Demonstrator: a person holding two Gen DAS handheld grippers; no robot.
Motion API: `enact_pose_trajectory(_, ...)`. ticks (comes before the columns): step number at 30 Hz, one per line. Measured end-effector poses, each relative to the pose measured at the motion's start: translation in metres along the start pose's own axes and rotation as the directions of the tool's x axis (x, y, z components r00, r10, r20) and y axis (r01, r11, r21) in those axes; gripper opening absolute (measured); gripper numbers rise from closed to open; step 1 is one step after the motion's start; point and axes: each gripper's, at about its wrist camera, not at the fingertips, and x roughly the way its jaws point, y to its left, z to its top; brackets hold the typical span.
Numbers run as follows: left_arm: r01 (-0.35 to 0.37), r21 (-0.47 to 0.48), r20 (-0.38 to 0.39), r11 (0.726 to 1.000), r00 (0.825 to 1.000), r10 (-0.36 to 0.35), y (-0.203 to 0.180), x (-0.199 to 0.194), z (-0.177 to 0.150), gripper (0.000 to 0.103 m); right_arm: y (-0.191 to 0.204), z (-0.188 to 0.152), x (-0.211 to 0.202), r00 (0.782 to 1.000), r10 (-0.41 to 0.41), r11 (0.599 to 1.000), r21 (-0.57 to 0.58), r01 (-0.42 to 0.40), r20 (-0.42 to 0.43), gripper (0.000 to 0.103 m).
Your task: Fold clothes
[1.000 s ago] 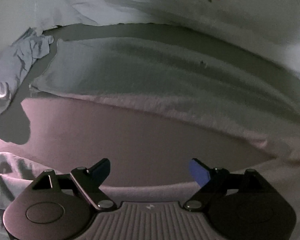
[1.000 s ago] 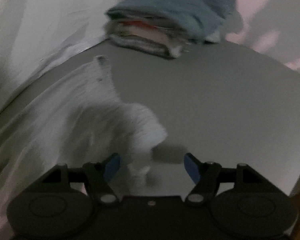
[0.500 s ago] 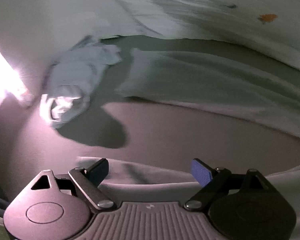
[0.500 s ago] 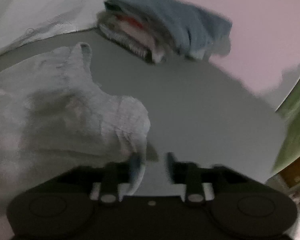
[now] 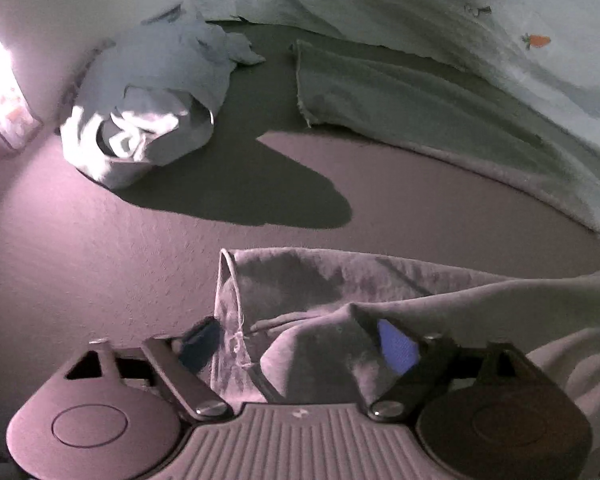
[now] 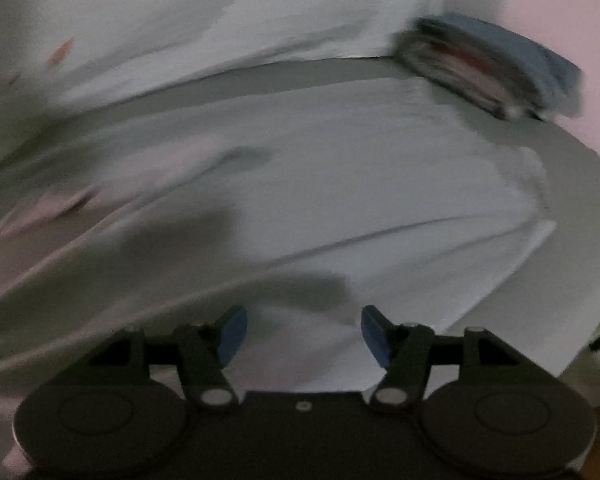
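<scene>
The main risk sits with the left gripper (image 5: 300, 344): a bunched corner of the pale garment (image 5: 380, 292) rises between its wide-spread jaws, and only a thin hem edge at 9 o'clock of the gap lies against the left pad. If the jaws close here they may catch that single hem layer rather than the full fold, so the corner could slip out or drag unevenly and spoil the crease. The loose threads at the hem could also snag on a pad. I judge this gripper released, touching the cloth but not clamping it

The right gripper (image 6: 304, 336) is likewise spread wide and grasps nothing; it hovers over the garment's broad panel (image 6: 340, 200), which lies spread across the grey surface (image 6: 572, 184). That view is smeared by motion, so a grab made now could land off the edge at 3 o'clock

Other hazards: the crumpled pale clothing (image 5: 148, 120) at 10 o'clock of the left view and the folded stack (image 6: 492, 68) at 1 o'clock of the right view lie near enough for a swept fold to disturb them
</scene>
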Motion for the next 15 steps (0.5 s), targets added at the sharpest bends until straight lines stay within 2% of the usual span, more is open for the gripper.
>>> enact_pose_trajectory(2,0.045,-0.007,0.004,0.999,0.999,-0.045,0.006,0.003,0.000,0.038,0.033,-0.010,-0.009,1.000,0.014,0.998,-0.062,-0.014,0.003,0.065)
enact_pose_trajectory(3,0.064,-0.003,0.013,0.998,0.998,-0.064,0.008,0.003,0.000,0.028,0.046,-0.014,-0.013,1.000,0.023,0.996,-0.086,-0.022,0.004,0.065)
enact_pose_trajectory(4,0.084,0.001,0.022,0.996,0.996,-0.084,0.010,0.003,0.000,0.007,0.059,-0.018,-0.018,0.999,0.032,0.993,-0.111,-0.031,0.004,0.065)
enact_pose_trajectory(7,0.126,-0.034,0.093,0.991,0.988,-0.122,0.018,-0.011,0.008,0.005,0.095,-0.029,-0.032,0.999,0.052,0.982,-0.182,-0.050,0.007,0.065)
enact_pose_trajectory(10,0.201,-0.069,0.211,0.977,0.960,-0.182,0.027,-0.034,0.029,0.005,0.113,-0.037,-0.052,0.998,0.056,0.975,-0.218,-0.049,0.025,0.065)
enact_pose_trajectory(13,0.244,-0.061,0.290,0.968,0.932,-0.217,0.031,-0.042,0.055,0.005,0.122,-0.044,-0.064,0.998,0.050,0.973,-0.226,-0.040,0.038,0.065)
enact_pose_trajectory(14,0.237,-0.050,0.301,0.970,0.930,-0.211,0.032,-0.039,0.062,0.004,0.122,-0.044,-0.064,0.998,0.048,0.974,-0.221,-0.039,0.033,0.065)
enact_pose_trajectory(15,0.198,-0.046,0.302,0.979,0.937,-0.176,0.032,-0.031,0.069,0.004,0.121,-0.045,-0.064,0.999,0.046,0.977,-0.212,-0.039,0.028,0.065)
